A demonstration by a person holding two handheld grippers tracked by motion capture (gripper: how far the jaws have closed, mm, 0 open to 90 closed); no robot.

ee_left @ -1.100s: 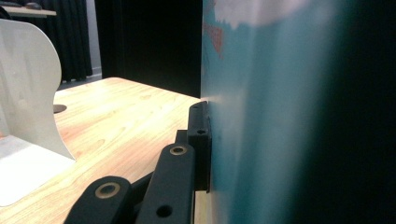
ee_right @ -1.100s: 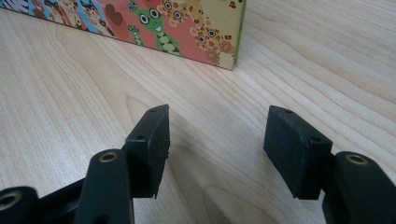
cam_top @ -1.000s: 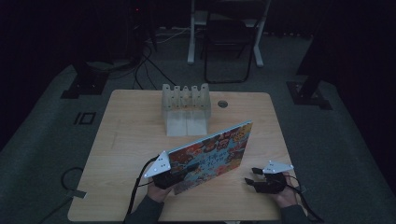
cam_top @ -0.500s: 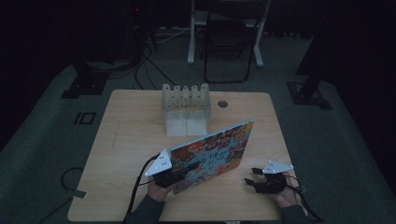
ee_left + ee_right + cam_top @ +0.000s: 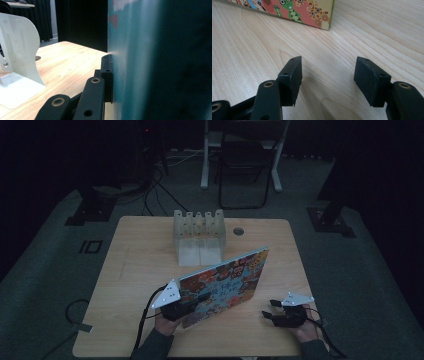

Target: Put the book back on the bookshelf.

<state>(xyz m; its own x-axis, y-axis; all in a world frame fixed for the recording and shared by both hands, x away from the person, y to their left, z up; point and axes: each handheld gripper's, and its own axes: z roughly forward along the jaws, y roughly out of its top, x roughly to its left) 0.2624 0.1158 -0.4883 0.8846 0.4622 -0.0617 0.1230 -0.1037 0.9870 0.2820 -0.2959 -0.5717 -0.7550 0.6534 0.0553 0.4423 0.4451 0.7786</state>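
Black tongs (image 5: 328, 80) with brass-ringed screws, grey three-cornered top plates, trailing black cables, dark sleeves.

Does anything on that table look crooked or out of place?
Only the picture book: it stands tilted on its edge, gripped by the left tongs, not lying flat. The white rack sits straight; nothing looks spilled or damaged.

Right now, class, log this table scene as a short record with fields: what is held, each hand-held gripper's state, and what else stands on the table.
held item: picture book, tilted up on its lower edge
left hand-held gripper: shut on the book's lower left corner
right hand-held gripper: open, holding nothing, low over the table, beside the book
other item: white slotted rack at the far middle of the table
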